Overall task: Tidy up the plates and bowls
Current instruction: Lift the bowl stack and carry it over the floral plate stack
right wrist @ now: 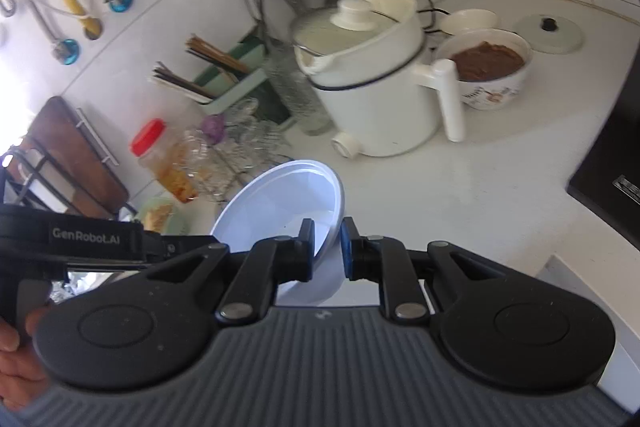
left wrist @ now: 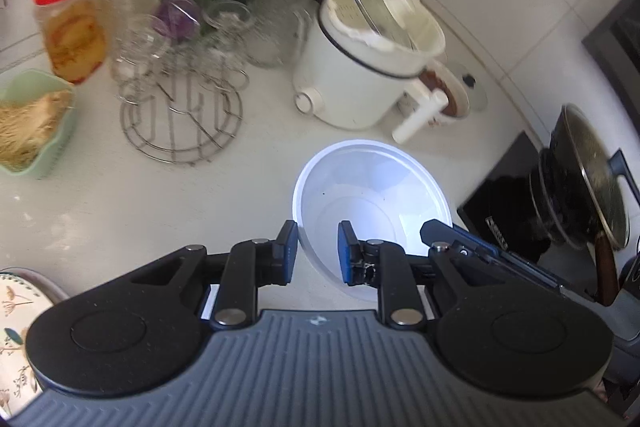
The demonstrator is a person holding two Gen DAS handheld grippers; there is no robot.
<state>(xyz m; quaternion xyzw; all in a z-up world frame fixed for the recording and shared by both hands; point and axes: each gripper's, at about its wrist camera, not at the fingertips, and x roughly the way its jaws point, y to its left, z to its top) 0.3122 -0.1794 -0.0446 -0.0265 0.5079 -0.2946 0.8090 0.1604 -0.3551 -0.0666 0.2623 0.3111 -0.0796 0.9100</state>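
Gripping the white bowl [left wrist: 372,203] from both sides: left hand-held gripper [left wrist: 318,253] clamps its seven o'clock rim, right hand-held gripper [right wrist: 326,251] its five o'clock rim. White pot [left wrist: 360,67] sits at twelve o'clock on the desk [left wrist: 100,195].

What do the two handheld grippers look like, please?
Both the left gripper and the right gripper have a grey ribbed body, two round black discs, black linkage bars with silver pins, and blue pads on the fingertips. White lettering marks the left gripper's side.

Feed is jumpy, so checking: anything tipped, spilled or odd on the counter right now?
No spills or damage visible. One oddity: the white bowl hangs tilted off the counter, both tongs, left and right, pinching its rim. The cooker lid sits askew.
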